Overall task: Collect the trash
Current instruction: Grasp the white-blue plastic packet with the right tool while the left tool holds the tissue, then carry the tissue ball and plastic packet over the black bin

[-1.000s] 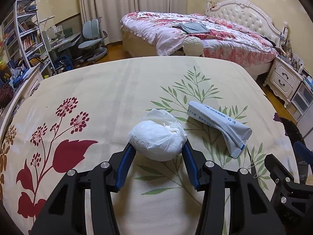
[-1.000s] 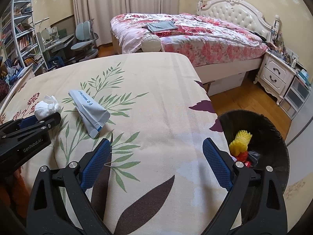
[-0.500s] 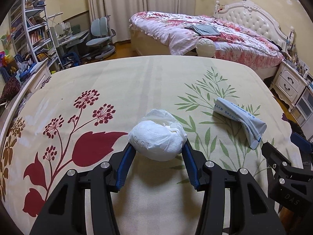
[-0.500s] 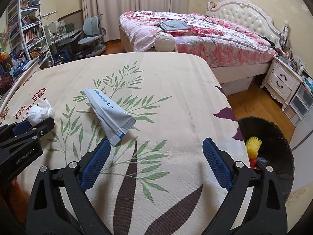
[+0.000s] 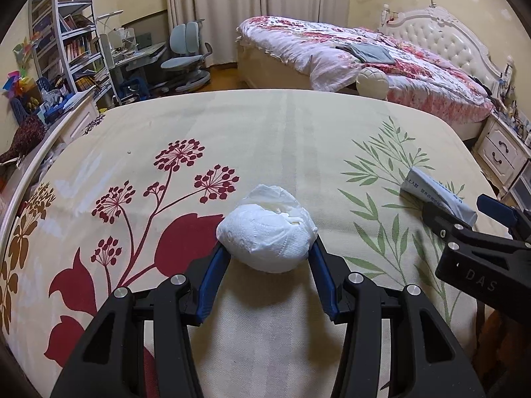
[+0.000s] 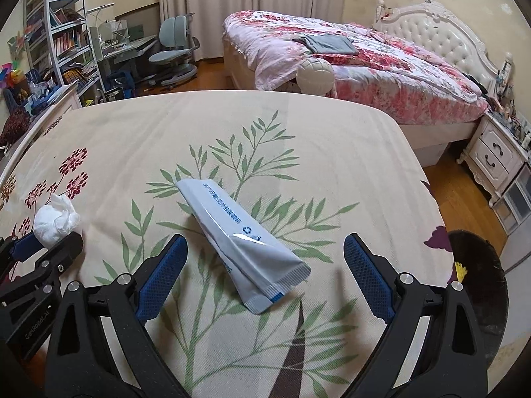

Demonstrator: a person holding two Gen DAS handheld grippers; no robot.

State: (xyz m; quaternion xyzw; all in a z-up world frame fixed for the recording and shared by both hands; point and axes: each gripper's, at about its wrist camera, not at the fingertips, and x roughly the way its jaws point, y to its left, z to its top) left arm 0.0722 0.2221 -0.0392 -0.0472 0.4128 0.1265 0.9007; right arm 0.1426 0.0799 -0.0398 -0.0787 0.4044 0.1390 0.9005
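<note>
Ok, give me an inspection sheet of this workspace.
Surface: bedspread, cream with leaf and flower print.
Job's things: tissue wad; packet lying flat; bin on the floor at the right.
Clutter: nothing seen on the bedspread.
Grippers: left gripper shut on the tissue wad; right gripper open, jaws either side of the packet.
Cables: nothing seen.
Surroundings: second bed, desk chair, bookshelf, nightstand.

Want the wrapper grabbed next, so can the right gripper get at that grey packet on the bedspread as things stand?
Probably yes. The right gripper is open and empty, the grey packet lies flat just ahead between its fingers, and nothing covers it. The left gripper, shut on the tissue wad, sits off to the side.
</note>
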